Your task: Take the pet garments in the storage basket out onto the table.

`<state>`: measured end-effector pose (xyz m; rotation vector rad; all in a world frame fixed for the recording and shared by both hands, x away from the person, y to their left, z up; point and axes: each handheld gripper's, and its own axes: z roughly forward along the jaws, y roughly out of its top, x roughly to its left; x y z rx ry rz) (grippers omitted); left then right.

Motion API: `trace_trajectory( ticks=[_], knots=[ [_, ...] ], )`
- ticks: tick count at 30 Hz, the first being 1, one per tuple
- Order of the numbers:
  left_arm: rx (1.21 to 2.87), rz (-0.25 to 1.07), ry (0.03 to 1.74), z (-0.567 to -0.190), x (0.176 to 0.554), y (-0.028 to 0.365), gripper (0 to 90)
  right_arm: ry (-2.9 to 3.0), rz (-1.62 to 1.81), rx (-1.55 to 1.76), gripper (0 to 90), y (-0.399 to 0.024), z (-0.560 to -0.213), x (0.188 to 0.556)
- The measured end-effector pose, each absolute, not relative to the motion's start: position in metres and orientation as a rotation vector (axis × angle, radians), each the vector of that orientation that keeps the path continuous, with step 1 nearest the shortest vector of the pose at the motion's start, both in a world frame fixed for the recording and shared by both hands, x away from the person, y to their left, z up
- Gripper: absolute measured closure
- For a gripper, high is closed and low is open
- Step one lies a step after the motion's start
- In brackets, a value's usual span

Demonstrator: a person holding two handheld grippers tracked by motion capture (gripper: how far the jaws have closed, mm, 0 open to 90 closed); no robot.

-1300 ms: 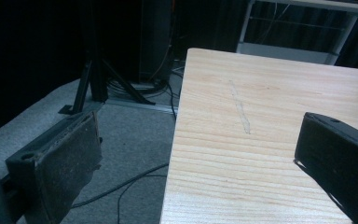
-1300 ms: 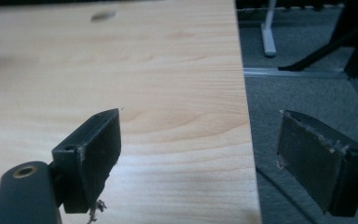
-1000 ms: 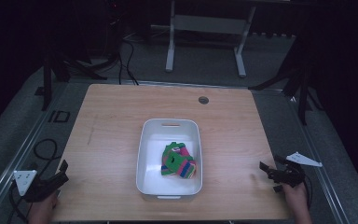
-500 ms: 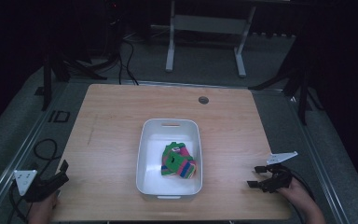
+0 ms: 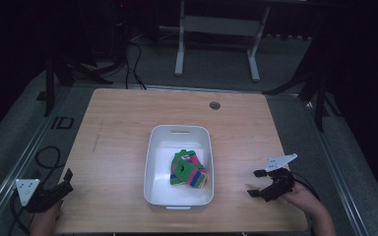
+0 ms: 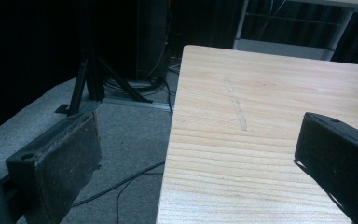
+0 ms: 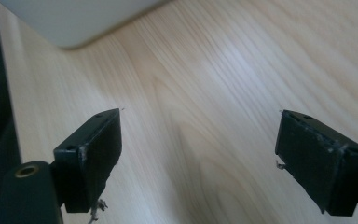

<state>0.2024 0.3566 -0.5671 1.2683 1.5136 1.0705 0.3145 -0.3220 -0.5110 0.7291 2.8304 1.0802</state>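
Jaws on my right gripper (image 5: 259,183) stand wide apart with nothing between them, and over the last second I've brought it leftward from the lower right edge of the table (image 5: 118,128) toward the white tub (image 5: 152,162). Colourful socks (image 5: 188,169) lie inside that tub at centre frame. My left gripper (image 5: 61,186), jaws also apart, has stayed parked at lower left. I judge a reach for the socks comes next.

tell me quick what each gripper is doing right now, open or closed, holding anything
Left gripper: open, empty, at the wooden table's left front edge.
Right gripper: open, empty.
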Motion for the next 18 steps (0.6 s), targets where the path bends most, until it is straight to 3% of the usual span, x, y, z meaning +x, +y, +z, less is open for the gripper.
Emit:
trace_trajectory(
  ticks=[18],
  knots=[
    [1.266,1.065,1.513,-0.567,0.202,0.357,0.9,2.855,1.079,0.455,14.4,-0.246,-0.446,0.330]
  ],
)
